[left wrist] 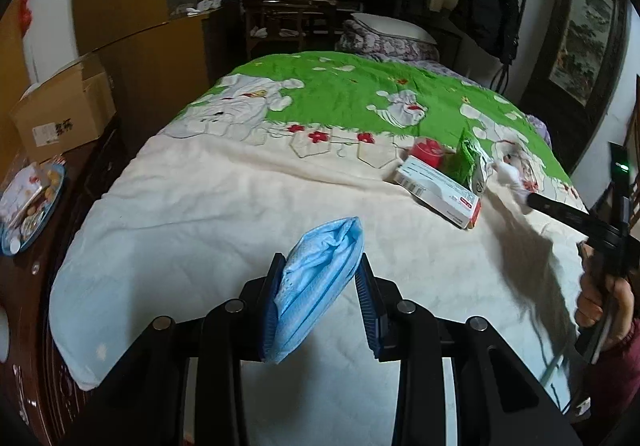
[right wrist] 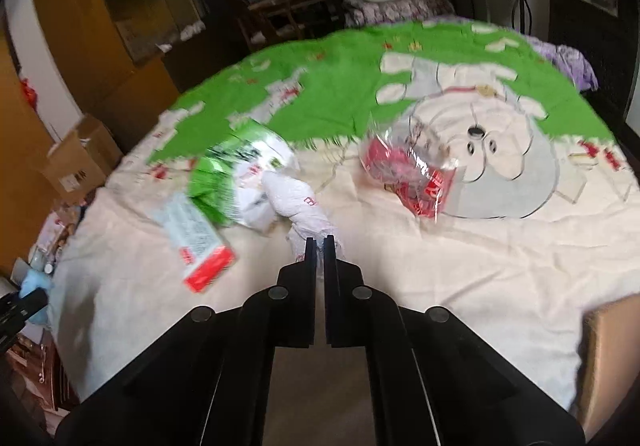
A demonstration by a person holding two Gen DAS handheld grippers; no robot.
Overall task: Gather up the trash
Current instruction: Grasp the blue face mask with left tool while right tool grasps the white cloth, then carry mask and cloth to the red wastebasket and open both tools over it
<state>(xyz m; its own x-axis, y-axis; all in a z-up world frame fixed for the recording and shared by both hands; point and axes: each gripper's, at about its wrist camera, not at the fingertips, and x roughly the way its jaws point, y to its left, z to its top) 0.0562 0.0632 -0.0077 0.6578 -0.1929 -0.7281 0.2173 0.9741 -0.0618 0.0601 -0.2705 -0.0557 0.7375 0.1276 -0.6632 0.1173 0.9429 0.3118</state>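
Trash mask [left wrist: 320, 278] stands lengthwise between left gripper [left wrist: 320, 266] fingers [left wrist: 272, 286].

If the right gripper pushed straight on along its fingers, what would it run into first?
The right gripper is already shut on the crumpled white wrapper. Straight beyond that lies the green-and-white packet, slightly left, otherwise just the bedspread; depth is hard to judge.
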